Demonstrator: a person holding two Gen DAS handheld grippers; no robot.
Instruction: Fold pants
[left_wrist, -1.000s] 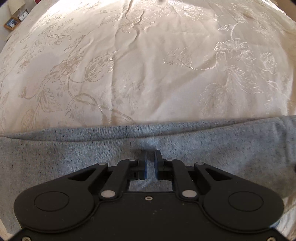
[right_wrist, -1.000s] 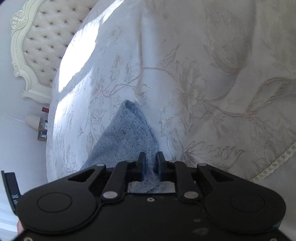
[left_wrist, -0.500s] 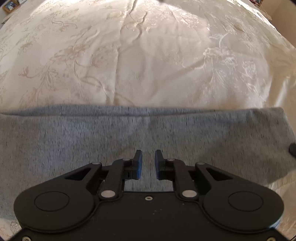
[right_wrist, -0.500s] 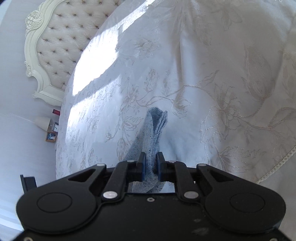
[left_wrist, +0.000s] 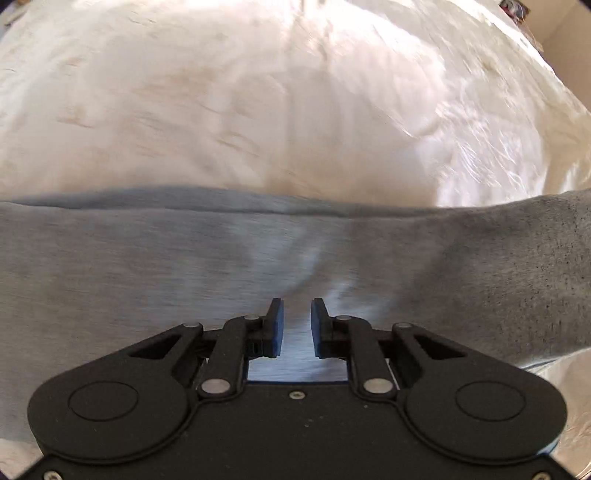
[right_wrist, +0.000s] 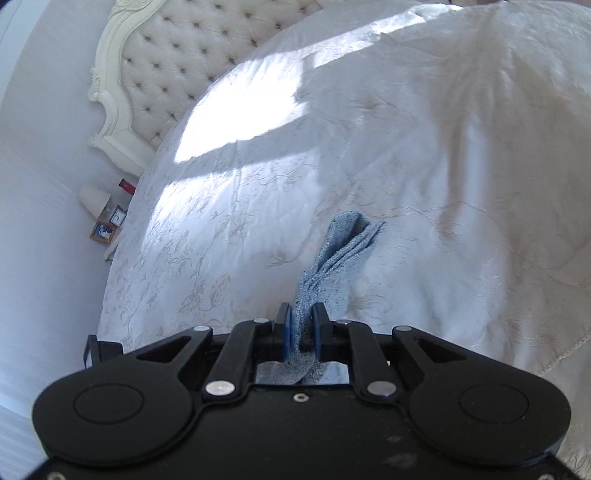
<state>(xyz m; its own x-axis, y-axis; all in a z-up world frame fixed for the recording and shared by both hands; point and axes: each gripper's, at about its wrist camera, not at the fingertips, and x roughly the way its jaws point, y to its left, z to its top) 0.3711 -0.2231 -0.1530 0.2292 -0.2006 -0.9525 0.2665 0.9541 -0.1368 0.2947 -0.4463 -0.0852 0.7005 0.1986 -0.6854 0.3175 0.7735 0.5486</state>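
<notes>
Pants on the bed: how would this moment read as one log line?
left hand-held gripper: open above pants | right hand-held gripper: clamped on pants | pants: partly on bedspread

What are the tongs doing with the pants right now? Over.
Left tongs open, over the grey pants. Right tongs shut on a bunched end of the pants. Pants over the bedspread. Nothing in the way.

The pants (left_wrist: 184, 258) lie in a band across the bed (left_wrist: 258, 110), directly ahead of the left tool (left_wrist: 296, 325), its jaws parted above the cloth. The right tool (right_wrist: 302, 328) pinches a bunched end of the pants (right_wrist: 343, 251) over the bed. The headboard (right_wrist: 177, 62) stands far left, a nightstand (right_wrist: 105, 229) beside it.
</notes>
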